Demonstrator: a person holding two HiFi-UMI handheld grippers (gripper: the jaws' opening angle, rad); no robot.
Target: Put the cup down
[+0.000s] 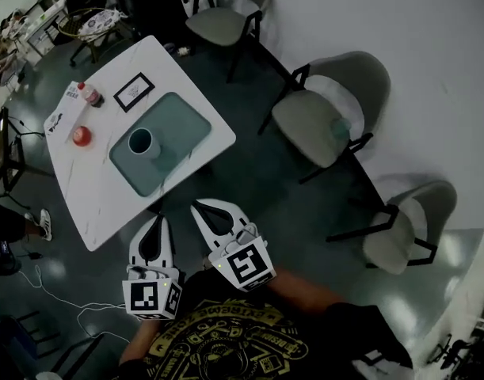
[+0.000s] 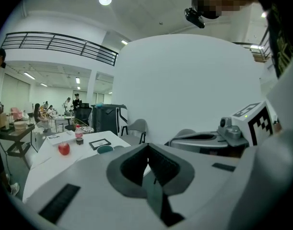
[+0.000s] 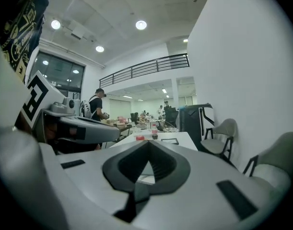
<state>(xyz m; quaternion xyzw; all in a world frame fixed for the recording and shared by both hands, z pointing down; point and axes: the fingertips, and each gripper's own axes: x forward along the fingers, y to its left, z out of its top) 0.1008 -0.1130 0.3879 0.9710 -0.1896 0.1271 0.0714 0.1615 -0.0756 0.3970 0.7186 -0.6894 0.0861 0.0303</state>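
Observation:
A teal cup (image 1: 140,142) stands upright on a teal placemat (image 1: 182,121) on the white table (image 1: 107,204). In the left gripper view the cup (image 2: 105,149) shows far off, left of the jaws. Both grippers hover off the table's near edge, clear of the cup. My left gripper (image 1: 158,217) is shut with nothing between its jaws, which meet tip to tip (image 2: 147,146). To its right, my right gripper (image 1: 196,205) is also shut and empty (image 3: 147,143). Both point roughly toward the table.
On the table's left part lie a red round object (image 1: 81,135), a red-capped bottle (image 1: 89,94), a black-framed card (image 1: 134,91) and a paper (image 1: 63,111). Grey chairs (image 1: 226,18) (image 1: 329,113) (image 1: 408,228) stand to the right. People work at tables far behind (image 2: 41,114).

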